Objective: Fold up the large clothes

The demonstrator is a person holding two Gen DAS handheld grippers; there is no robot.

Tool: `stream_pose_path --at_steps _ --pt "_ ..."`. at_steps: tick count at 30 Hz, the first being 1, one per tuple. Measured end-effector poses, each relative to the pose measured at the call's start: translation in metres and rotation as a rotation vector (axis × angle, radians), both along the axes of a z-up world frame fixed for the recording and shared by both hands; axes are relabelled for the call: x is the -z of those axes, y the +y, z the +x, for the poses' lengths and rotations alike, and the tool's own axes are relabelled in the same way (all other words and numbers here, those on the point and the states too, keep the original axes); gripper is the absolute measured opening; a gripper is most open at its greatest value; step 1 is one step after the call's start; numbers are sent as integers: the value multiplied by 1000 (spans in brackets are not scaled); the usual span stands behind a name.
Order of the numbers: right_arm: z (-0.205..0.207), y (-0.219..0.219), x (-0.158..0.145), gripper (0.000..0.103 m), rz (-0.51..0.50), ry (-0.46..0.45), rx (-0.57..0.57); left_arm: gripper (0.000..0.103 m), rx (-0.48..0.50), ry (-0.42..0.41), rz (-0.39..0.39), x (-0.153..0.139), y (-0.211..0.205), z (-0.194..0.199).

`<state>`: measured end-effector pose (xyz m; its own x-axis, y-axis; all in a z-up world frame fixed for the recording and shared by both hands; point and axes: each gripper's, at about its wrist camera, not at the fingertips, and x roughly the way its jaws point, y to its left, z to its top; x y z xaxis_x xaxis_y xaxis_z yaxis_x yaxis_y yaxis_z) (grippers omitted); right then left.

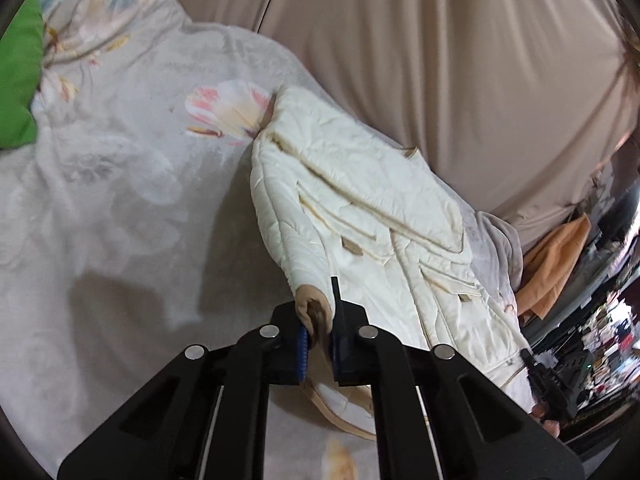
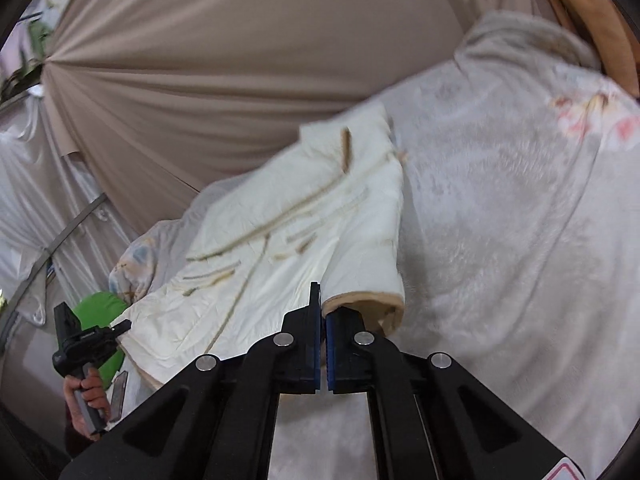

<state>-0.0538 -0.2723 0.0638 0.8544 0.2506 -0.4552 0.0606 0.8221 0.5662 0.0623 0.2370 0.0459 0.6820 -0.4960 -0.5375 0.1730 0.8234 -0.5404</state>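
- left gripper (image 1: 319, 342) is pinching the tan cuff (image 1: 314, 306) of one sleeve of the cream quilted jacket (image 1: 360, 200), blue pads clamped on the fabric w/ the cuff bunched between them
- right gripper (image 2: 323, 354) has its pads pressed nearly together, thin edge of the other tan cuff (image 2: 372, 308) caught between them at the tip; rest of that cuff hangs open just to the right of the fingers
- jacket is spread across the bed on a pale floral blanket (image 1: 120, 200), both sleeves pulled toward the cams, body stretching away toward the beige curtain (image 1: 440, 60)
- jacket has tan piping along the seams + small tan tabs, pocket flaps showing on the front
- in the left view you can see the other gripper (image 1: 550, 392) way down at the lower right by the far hem side, bit of a hand under it
- right view shows the left one (image 2: 86, 340) at lower left, person's hand (image 2: 90, 394) wrapped round the handle
- green cushion (image 1: 18, 76) sits at the blanket's edge, top left in left view
- orange cloth (image 1: 556, 260) hangs past the bed on the right, cluttered shelves beyond, too blurry to make out
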Motion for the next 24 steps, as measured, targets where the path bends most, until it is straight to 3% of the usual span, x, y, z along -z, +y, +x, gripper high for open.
stream_pose_path --at_steps 7,10,12,15,19,24 --pt "-129 35 -45 2 -82 -260 41 7 9 -153 -67 -45 40 -108" --pt "-158 41 -66 2 -86 -344 62 7 5 -265 -84 -70 43 -141" --pt "-159 40 -79 2 -72 -375 77 7 9 -317 -82 -83 37 -141" --pt "-130 22 -87 2 -16 -365 70 7 25 -321 -66 -96 24 -107" --pt "-47 -5 -77 2 97 -261 74 7 8 -275 -19 -106 -1 -37" --pt "61 -26 -60 2 109 -108 96 7 -74 -172 158 -91 -43 66"
